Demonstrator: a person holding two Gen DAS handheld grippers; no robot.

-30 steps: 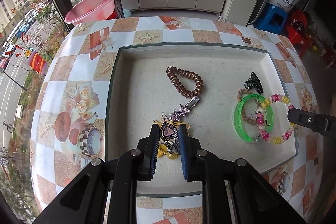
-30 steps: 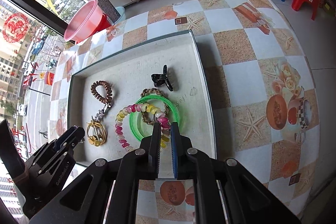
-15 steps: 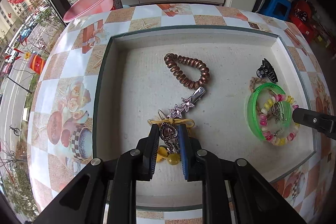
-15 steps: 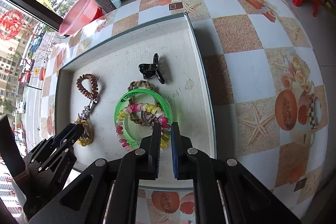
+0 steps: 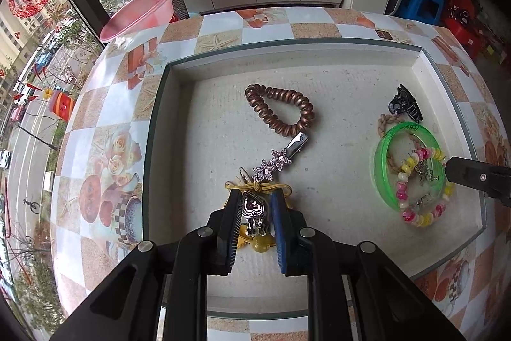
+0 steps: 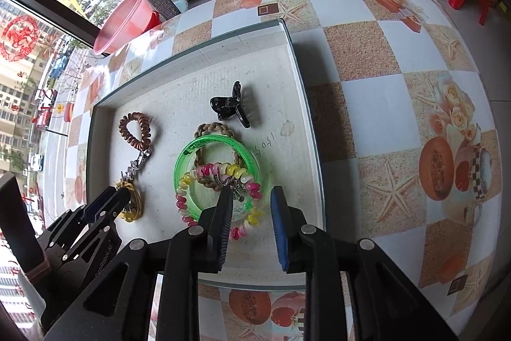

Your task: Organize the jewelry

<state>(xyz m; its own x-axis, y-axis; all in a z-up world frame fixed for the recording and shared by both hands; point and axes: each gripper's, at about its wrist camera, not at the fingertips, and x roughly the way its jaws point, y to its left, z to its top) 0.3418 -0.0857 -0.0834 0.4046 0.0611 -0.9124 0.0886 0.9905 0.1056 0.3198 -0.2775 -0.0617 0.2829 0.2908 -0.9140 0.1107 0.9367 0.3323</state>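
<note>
Count in the tray (image 5: 169, 130): 1 copper coil hair tie (image 5: 279, 112), 1 star hair clip (image 5: 278, 160), 1 heart pendant (image 5: 253, 208) w/ yellow cord bracelet (image 5: 258, 187), 1 black claw clip (image 5: 404, 107), 1 green bangle (image 5: 381, 168), 1 braided band (image 5: 385, 123), 1 pink-yellow bead bracelet (image 5: 415, 214). 2 grippers.

Left gripper (image 5: 255, 203) is closed on the heart pendant, near the tray's front edge, left-centre; the pendant hangs upright between the pads, charms below, a yellow bead underneath. Star hair clip's long axis runs diagonally, from the cord knot up-right toward the coil tie, metal tip touching the coil.

Right gripper (image 6: 250, 203) has its fingers spread apart, gripping nothing; left finger (image 6: 223, 213) sits over the bead bracelet & bangle, which lie stacked w/ the braided band at the tray's right side. Claw clip lies just beyond them.
</note>
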